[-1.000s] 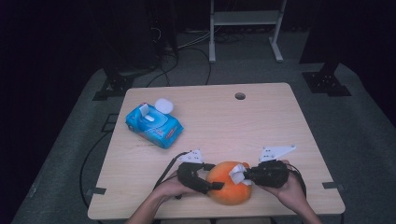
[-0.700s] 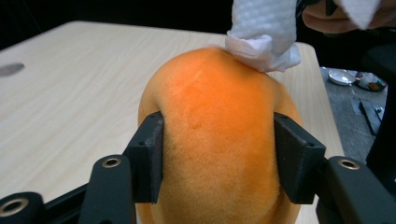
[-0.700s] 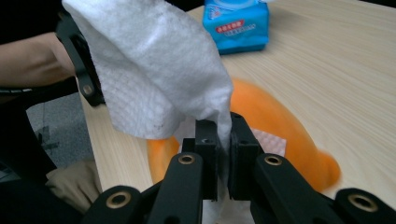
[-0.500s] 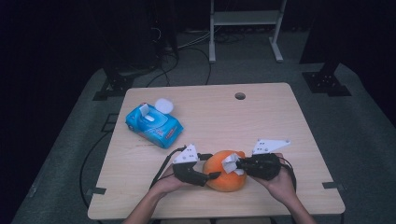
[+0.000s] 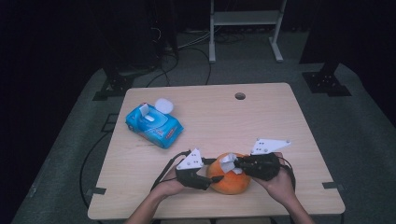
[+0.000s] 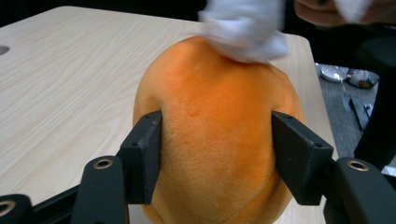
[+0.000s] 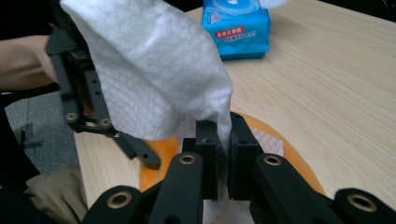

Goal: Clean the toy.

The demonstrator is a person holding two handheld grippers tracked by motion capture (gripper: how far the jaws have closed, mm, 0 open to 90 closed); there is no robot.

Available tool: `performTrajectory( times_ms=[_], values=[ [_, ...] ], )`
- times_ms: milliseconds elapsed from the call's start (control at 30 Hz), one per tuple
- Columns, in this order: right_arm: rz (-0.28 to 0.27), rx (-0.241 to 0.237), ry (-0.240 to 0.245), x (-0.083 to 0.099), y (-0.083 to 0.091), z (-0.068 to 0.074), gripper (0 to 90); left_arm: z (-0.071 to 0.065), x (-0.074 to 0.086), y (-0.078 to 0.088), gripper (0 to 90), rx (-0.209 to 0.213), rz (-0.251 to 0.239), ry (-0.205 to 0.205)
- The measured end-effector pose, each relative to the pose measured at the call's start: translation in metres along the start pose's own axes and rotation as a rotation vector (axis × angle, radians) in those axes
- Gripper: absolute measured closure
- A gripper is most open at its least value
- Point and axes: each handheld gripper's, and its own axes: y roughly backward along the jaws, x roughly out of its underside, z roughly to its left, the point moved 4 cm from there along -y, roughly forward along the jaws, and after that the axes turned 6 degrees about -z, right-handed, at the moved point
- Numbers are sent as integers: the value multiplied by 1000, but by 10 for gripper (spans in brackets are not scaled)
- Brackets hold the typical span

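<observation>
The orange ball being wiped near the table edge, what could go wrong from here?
1. The ball sits close to the table's near edge; a hard wipe could roll it off.
2. The left tool has just been closing around the ball, which sits between its pads; too loose and the ball may twist free.
3. The right tool pinches just one edge of the wipe, so it could slip out.

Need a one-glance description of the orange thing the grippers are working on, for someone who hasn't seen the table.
On the wooden table, look at the near edge, between the person's two hands. The orange plush ball sits there, squeezed by the left gripper while the right gripper presses a white wipe on its top. It is round, fuzzy and orange; the blue wipes pack is flat and far-left.
</observation>
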Motion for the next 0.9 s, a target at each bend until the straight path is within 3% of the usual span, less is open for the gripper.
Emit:
performTrajectory(
  times_ms=[167, 300, 433, 500, 600, 667, 733, 800, 900],
  values=[
    [27, -19, -30, 15, 1, -4, 845, 10, 3, 1, 134, 1, -6, 118],
    [35, -70, -40, 18, 5, -1, 845, 7, 10, -8, 104, 52, 12, 181],
    [39, -53, -28, 18, 7, 0, 844, 4, 8, -6, 337, 48, -14, 129],
    [25, -46, -24, 13, 10, -1, 843, 3, 3, -3, 402, 35, -37, 91],
    [-18, -16, 4, 2, 17, 1, 844, 3, -7, 0, 408, -27, -54, 5],
    [-44, -32, 5, -4, 15, 7, 844, 1, -9, -2, 407, -50, -47, -44],
    [-39, -60, 14, -5, 5, 15, 844, -2, -8, -4, 406, -47, -38, -64],
    [-6, -55, 41, -3, -7, 20, 844, -2, -5, -3, 405, -52, -23, -72],
    [-11, -35, 25, -1, -4, 10, 844, 2, 0, 0, 404, -47, -24, -45]
  ],
)
